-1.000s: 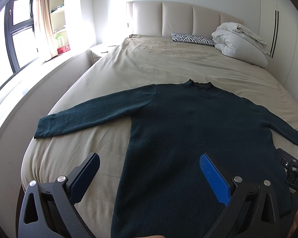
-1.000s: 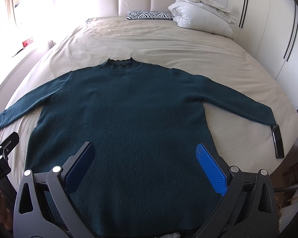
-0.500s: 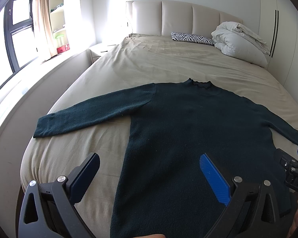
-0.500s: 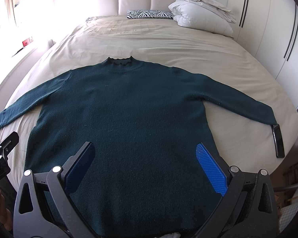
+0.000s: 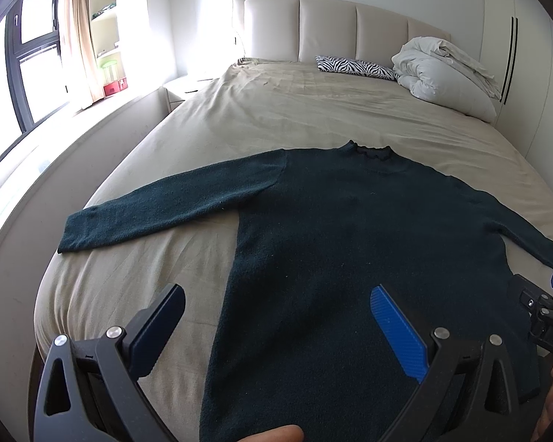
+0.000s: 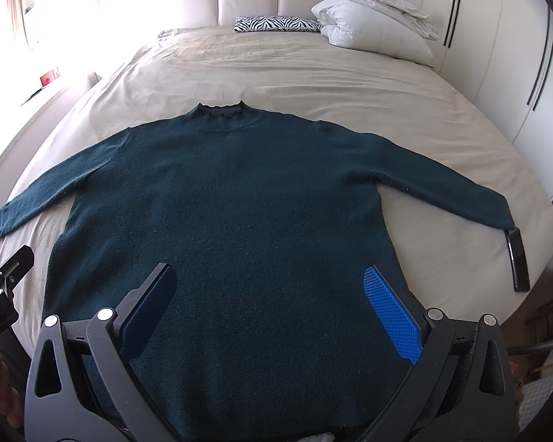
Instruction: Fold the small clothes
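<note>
Both grippers, left [image 5: 276, 326] and right [image 6: 267, 305], wide over the flat sweater [image 6: 232, 202] — pinch a sleeve cuff cleanly, fold inward.

Sweater [image 5: 350, 258] right cuff cut off at left-wrist edge; hem hidden below gripper [image 6: 265, 294].

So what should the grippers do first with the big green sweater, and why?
Probably the left gripper should reach to the sweater's left sleeve and fold it inward: the sweater lies flat and unfolded, sleeves spread, and both grippers hang open, the right gripper too.
</note>
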Demonstrator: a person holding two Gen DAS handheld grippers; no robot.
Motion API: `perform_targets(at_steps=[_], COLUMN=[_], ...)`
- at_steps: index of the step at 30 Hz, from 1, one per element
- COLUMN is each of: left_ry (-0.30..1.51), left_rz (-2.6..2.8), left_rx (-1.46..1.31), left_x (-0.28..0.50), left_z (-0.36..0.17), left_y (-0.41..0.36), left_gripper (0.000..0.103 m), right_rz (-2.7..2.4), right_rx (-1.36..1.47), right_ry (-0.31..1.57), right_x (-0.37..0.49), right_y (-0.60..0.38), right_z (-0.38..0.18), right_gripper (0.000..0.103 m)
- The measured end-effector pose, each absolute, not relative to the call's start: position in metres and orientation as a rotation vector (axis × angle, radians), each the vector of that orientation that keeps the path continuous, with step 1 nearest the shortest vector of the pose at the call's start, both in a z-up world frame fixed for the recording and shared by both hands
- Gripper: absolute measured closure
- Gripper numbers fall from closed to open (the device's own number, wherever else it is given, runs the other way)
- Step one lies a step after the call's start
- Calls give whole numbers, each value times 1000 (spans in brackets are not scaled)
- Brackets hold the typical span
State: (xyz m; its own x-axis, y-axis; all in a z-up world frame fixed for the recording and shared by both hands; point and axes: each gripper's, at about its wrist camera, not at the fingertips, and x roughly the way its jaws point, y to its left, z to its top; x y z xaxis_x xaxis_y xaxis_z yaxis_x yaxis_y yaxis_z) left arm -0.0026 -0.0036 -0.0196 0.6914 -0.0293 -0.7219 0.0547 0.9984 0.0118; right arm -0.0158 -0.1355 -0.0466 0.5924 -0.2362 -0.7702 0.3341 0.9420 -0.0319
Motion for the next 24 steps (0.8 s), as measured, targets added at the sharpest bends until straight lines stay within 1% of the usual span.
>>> perform_targets(at_steps=[10,13,17,20,22,24], left_ry=[850,906,926,927,960,1011], left_rz=[-90,-135,-195,-233,-241,-257], left_rx=[41,2,-67,-136,-152,-121], left_x=[10,22,36,49,58,66], left_z=[-33,-42,-52,-61,-68,-74], left_y=[-17,-17,-20,-24,-29,-38], left_gripper=[0,0,0,0,0,0], right_rz=[-344,-367,-447,-556,-578,-610], right_rx=[188,311,572,791,954,1058], right_ry=[873,819,685,610,567,533], right_x=[-13,-20,-45,-73,-90,-103], right_y=[-171,-220,-333,-427,-482,-527], right_z=[-53,-53,-64,-88,-109,-128], right_gripper=[0,0,1,12,26,34])
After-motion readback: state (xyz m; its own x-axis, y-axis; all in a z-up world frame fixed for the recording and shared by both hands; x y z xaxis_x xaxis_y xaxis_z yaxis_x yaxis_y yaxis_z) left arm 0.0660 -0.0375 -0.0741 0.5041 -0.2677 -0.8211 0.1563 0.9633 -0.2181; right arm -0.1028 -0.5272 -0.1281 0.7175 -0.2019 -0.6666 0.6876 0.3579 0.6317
